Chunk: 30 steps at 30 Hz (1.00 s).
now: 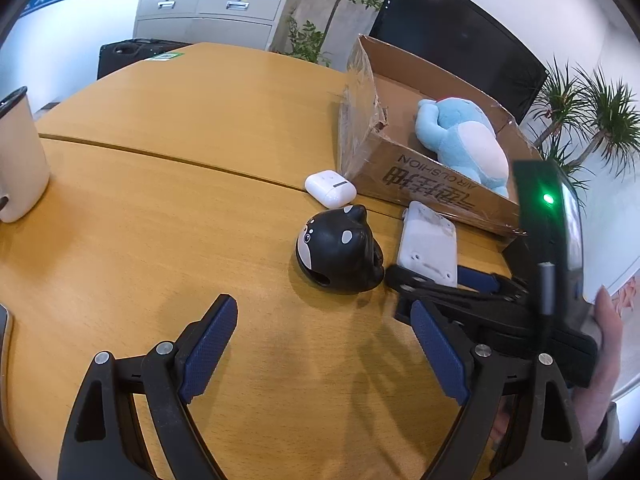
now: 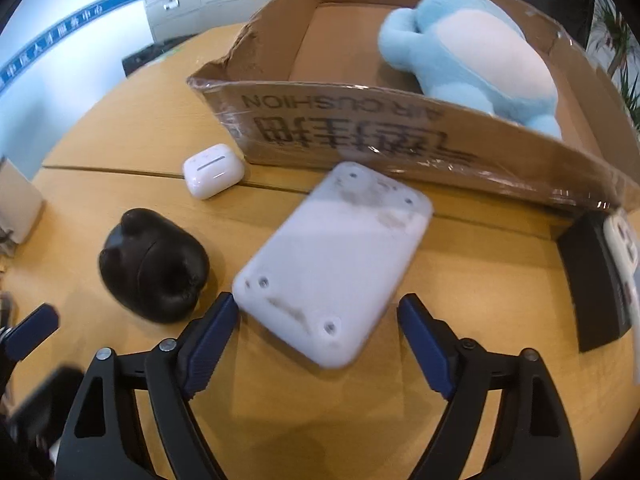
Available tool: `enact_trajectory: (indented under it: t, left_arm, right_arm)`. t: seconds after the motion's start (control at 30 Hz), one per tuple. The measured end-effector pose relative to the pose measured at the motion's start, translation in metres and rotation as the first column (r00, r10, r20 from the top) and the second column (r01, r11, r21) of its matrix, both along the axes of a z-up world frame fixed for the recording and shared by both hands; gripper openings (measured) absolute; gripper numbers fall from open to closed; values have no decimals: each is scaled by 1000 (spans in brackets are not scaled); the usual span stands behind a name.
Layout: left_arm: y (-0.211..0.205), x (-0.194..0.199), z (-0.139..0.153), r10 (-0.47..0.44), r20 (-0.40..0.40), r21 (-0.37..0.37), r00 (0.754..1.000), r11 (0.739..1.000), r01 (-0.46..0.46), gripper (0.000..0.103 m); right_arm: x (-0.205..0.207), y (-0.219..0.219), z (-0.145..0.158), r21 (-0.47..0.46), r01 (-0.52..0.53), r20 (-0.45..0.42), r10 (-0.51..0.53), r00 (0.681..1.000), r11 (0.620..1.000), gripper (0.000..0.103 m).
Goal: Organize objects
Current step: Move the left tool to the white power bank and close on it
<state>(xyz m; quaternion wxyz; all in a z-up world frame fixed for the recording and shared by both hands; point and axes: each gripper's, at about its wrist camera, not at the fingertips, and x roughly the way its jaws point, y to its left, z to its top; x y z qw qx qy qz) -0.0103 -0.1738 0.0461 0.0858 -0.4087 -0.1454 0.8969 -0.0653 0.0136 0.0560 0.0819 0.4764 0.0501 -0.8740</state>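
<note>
A cardboard box (image 1: 436, 196) (image 2: 360, 132) on the wooden table holds a blue plush toy (image 1: 464, 140) (image 2: 472, 52). In front of it lie a white earbud case (image 1: 330, 188) (image 2: 213, 170), a black dog-shaped toy (image 1: 338, 250) (image 2: 154, 266) and a flat white device (image 1: 429, 248) (image 2: 336, 264). My right gripper (image 2: 316, 336) (image 1: 434, 280) is open, its jaws on either side of the white device's near end; the left pad touches its corner. My left gripper (image 1: 320, 344) is open and empty, short of the black toy.
A white mug (image 1: 20, 156) stands at the table's left edge. A black block with a white gadget (image 2: 604, 276) sits right of the box. A monitor (image 1: 460, 36), plants and a grey cabinet (image 1: 212, 0) stand behind the table.
</note>
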Motion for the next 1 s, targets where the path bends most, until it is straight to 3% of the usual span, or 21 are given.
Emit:
enact_trajectory:
  t: [0.27,0.37,0.57,0.67,0.8,0.87,1.0]
  left_arm:
    - [5,3,1,-4,0,-2,1000,1000,4,89]
    - [15,6,2,-36,6,-1,999,999,36,89]
    - [55,12,4,-196,27,28,980,980,195,89]
    - [78,12,3,-282,31,70,959,958,279,89]
    - [113,1,2,-372,48,69,927,927,368,89]
    - [133,-3,3,-438,54,69,897,898,435,89]
    - [173,-13,5,-533,77,16,842,845,534,89]
  right_arm:
    - [-12,4,-1,-40,-13,-4,13,1000,999,79]
    - [-7,18,0,-83,-59,-5,59,998,995,70]
    - [43,71,-4,-16,-276,-6,275,961,961,65]
    - [82,99,-5,21,-373,-5,373,928,928,65]
    - [111,128,-4,-5,-325,-34,324,945,946,73]
    - [127,130,-2,-13,-321,-72,319,945,947,75]
    - [117,119,-7,5,-299,-55,299,953,954,76]
